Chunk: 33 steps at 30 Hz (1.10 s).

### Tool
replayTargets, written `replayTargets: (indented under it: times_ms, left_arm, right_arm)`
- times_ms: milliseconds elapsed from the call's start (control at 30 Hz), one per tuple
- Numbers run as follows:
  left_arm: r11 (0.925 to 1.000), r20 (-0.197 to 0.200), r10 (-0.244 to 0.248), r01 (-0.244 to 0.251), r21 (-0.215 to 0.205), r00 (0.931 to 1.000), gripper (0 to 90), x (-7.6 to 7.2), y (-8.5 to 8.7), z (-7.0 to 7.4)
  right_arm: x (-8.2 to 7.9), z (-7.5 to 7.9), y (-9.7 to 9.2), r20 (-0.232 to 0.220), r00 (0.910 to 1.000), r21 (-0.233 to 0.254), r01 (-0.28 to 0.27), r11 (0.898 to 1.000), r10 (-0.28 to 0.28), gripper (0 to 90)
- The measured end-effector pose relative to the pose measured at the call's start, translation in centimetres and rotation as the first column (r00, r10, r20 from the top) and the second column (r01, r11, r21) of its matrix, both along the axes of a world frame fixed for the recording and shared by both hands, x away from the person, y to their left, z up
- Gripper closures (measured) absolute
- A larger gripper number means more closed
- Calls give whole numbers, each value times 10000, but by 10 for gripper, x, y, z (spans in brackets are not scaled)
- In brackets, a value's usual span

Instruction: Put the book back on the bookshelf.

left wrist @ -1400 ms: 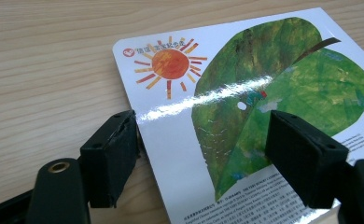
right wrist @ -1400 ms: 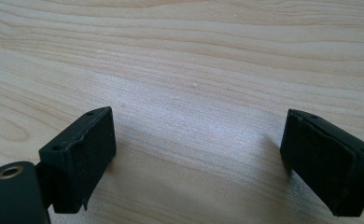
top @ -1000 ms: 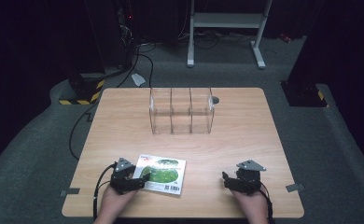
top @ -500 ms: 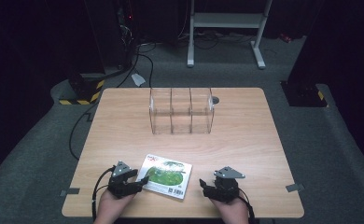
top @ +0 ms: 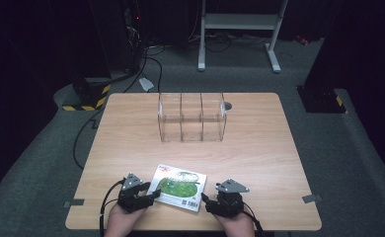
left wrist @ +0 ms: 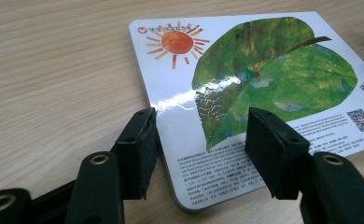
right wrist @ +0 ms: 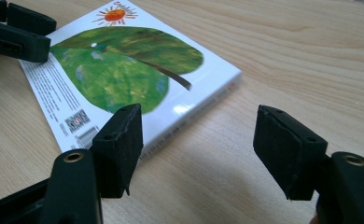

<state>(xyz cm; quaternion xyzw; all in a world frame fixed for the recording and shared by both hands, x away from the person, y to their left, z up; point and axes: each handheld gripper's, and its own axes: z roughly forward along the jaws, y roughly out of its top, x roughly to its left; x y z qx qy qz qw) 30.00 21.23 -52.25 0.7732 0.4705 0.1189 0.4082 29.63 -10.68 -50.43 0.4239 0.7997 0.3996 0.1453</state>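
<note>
A thin board book (top: pixel 178 186) with a green leaf and an orange sun on its cover lies flat near the table's front edge. My left gripper (top: pixel 153 195) is at its left side. In the left gripper view the jaws (left wrist: pixel 207 154) straddle the book's near corner (left wrist: pixel 189 186), one at its edge and one above the cover; they have just been closing and do not clamp it. My right gripper (top: pixel 204 200) is at the book's right side. Its jaws (right wrist: pixel 199 149) have also just been closing, one over the book's corner (right wrist: pixel 161 126), the other over bare wood.
A clear plastic organizer (top: pixel 192 118) with three compartments stands at the middle back of the wooden table (top: pixel 259 158), and a small grey disc (top: pixel 228 105) lies beside it. Cables trail off the table's left side. A white stand (top: pixel 240 22) is on the floor beyond.
My right gripper has slid left across the front of the table up to the book's right side. Both pairs of jaws have narrowed. The left hand has stayed put.
</note>
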Motion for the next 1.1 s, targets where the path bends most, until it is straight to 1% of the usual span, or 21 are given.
replayTargets:
  times_ms: [100, 133, 167, 200, 233, 267, 300, 333, 400, 433, 467, 533, 633, 767, 933, 1000, 1067, 1100]
  left_arm:
    - [9996, 24, -295, 295, 18, 9996, 436, -1, -8, 0]
    - [9993, 29, -382, 382, 40, 9993, 436, -2, -10, 0]
    - [9991, -12, -428, 428, 0, 9991, 436, -2, -13, 0]
    - [9989, -104, -448, 447, -137, 9989, 436, -2, -15, 0]
    - [9985, -172, -496, 492, -225, 9986, 436, -2, -18, -1]
    - [9982, -169, -558, 554, -238, 9983, 436, -3, -20, -1]
    - [9976, -112, -672, 670, -190, 9977, 435, -3, -23, -1]
    - [9970, -130, -735, 731, -269, 9972, 435, -5, -26, -1]
    - [9950, -95, -974, 972, -223, 9952, 436, -6, -32, -1]
    - [9943, -86, -1048, 1046, -222, 9945, 437, -7, -33, -1]
    - [9943, -93, -1042, 1039, -230, 9945, 435, -8, -36, -1]
    - [9943, -85, -1039, 1037, -249, 9945, 428, -8, -39, -2]
    - [9951, -68, -947, 945, -296, 9955, 438, -6, -41, -2]
    - [9951, -48, -938, 936, -329, 9956, 439, -3, -45, -2]
    - [9958, -4, -873, 873, -258, 9962, 437, 3, -52, -2]
    - [9963, -7, -804, 803, -295, 9968, 436, 6, -55, -2]
    - [9964, 42, -817, 818, -234, 9966, 436, 9, -56, -2]
    - [9966, 60, -767, 768, -290, 9970, 437, 10, -57, -3]
  right_arm:
    - [2, -2, -1, -237, 9997, 70, -40, 10000, 41, 344]
    - [2, -2, -1, -338, 9994, 80, 37, 10000, -34, 344]
    - [3, -3, -1, -399, 9992, 78, 80, 9999, -77, 344]
    - [3, -4, -2, -472, 9988, 101, 125, 9999, -120, 344]
    - [3, -5, -3, -618, 9978, 118, 233, 9997, -226, 344]
    - [3, -6, -4, -588, 9981, 69, 202, 9998, -198, 342]
    - [2, -5, -5, -707, 9971, 90, 280, 9996, -273, 338]
    - [2, -6, -7, -685, 9974, 36, 237, 9997, -234, 333]
    - [1, -7, -10, -871, 9954, 60, 417, 9991, -410, 329]
    - [1, -7, -11, -907, 9951, 41, 396, 9992, -391, 327]
    - [1, -8, -11, -1022, 9936, 22, 481, 9988, -476, 314]
    - [1, -9, -13, -957, 9935, -108, 608, 9981, -615, 314]
    - [3, -9, -14, -982, 9923, -91, 750, 9971, -755, 315]
    - [6, -9, -15, -919, 9917, -182, 882, 9959, -895, 316]
    - [14, -9, -18, -933, 9891, -159, 1125, 9935, -1135, 321]
    - [20, -9, -20, -975, 9872, -135, 1257, 9920, -1264, 320]
    - [27, -10, -21, -995, 9856, -109, 1361, 9906, -1365, 319]
    - [29, -10, -22, -965, 9858, -123, 1371, 9905, -1377, 317]
